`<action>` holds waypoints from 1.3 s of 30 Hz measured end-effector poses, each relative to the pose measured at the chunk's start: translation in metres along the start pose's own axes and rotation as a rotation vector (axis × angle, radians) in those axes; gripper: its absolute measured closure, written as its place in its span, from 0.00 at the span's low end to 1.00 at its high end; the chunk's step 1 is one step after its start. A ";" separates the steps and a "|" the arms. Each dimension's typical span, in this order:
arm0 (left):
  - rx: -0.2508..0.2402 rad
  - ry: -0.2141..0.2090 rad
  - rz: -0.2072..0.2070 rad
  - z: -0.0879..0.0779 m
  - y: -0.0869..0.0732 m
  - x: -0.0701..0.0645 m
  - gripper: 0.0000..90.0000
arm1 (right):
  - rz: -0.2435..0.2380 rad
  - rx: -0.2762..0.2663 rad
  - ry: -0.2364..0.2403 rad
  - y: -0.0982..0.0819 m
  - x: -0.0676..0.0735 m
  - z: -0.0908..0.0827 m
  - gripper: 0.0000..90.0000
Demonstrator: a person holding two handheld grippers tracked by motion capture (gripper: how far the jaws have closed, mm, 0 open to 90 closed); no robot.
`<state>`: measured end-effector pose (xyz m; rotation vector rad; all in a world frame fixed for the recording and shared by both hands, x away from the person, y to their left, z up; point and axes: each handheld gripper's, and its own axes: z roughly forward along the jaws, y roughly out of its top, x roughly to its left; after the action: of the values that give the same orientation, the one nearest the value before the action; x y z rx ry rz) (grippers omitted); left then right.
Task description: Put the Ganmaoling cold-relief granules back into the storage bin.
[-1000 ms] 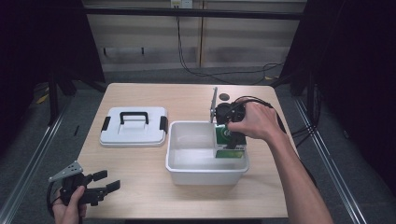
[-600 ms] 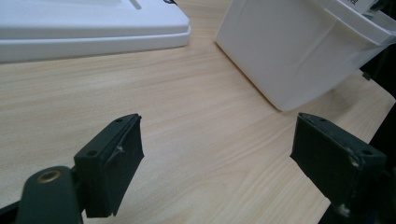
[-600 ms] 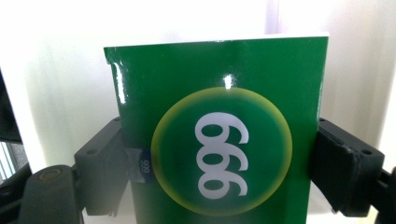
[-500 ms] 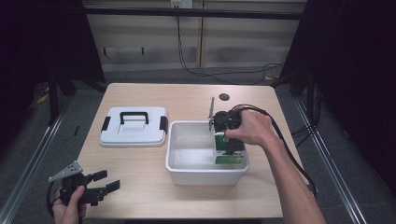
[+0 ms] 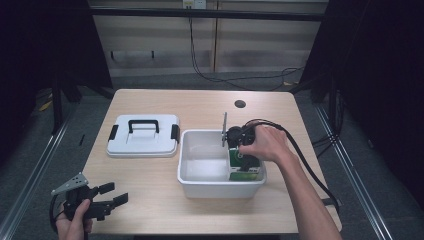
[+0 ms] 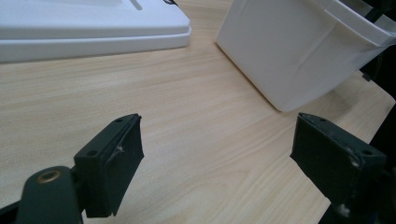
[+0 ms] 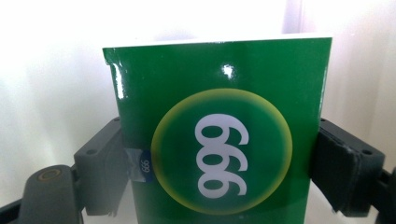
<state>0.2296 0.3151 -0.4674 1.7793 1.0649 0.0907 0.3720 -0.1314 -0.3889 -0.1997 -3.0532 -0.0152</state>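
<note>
The right gripper [image 5: 239, 150] clamps both jaws on a glossy green cardboard box [image 7: 217, 135] (white "999" in a yellow-edged circle), held inside the white plastic bin [image 5: 200, 187] at its right end. The left gripper [image 5: 107, 199] hovers wide open, holding nothing, over the pale wooden table [image 6: 196, 121] near the white handled lid [image 5: 143, 135].

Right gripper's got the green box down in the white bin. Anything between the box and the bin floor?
Nothing visible. The right gripper is shut on the green box at the right end of the white bin, whose floor beside it looks bare. Under the box is hidden.
</note>
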 end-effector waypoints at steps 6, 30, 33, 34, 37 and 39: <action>0.001 0.000 0.002 0.000 0.000 0.000 0.18 | -0.004 0.011 0.000 0.002 0.000 0.007 0.17; -0.006 0.003 -0.001 0.000 0.001 0.000 0.18 | 0.004 0.067 -0.013 0.011 0.001 0.030 0.16; -0.011 0.006 -0.001 0.000 0.001 0.001 0.18 | 0.014 0.060 -0.006 0.010 0.000 0.031 0.15; -0.012 0.006 -0.004 0.000 0.001 0.001 0.18 | 0.010 0.054 -0.012 0.009 -0.001 0.030 0.15; -0.008 0.007 -0.006 0.000 0.001 0.001 0.18 | 0.028 0.025 0.004 0.005 -0.003 0.032 0.14; -0.008 0.006 -0.002 0.000 0.001 0.001 0.18 | 0.025 0.025 0.007 0.005 -0.003 0.032 0.14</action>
<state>0.2307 0.3153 -0.4668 1.7712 1.0694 0.0989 0.3732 -0.1264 -0.4210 -0.2360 -3.0414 0.0234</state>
